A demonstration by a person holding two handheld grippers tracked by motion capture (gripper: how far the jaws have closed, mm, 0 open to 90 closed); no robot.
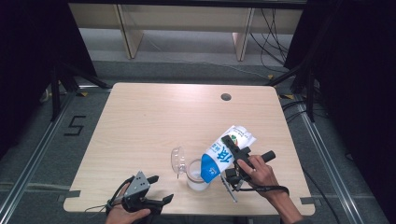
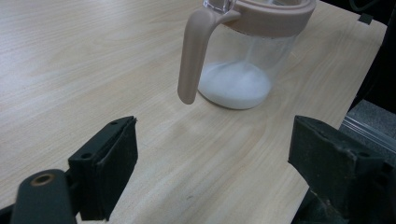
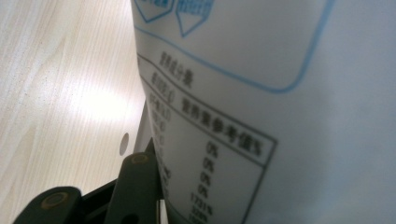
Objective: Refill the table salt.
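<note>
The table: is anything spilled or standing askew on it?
No spill shows on the table. The bag, clamped in the right gripper, is tipped steeply, its lower end over the open jug, which stands upright with white powder inside. That tilt looks deliberate pouring, not an accident.

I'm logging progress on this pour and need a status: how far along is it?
Done: the jar's clear lid is flipped open and white powder already covers the bottom of the jar. In hand: the right gripper holds the blue-and-white bag tilted, mouth down over the jar. Left: stop pouring, set the bag down, likely close the lid. The left gripper waits open nearby.
</note>
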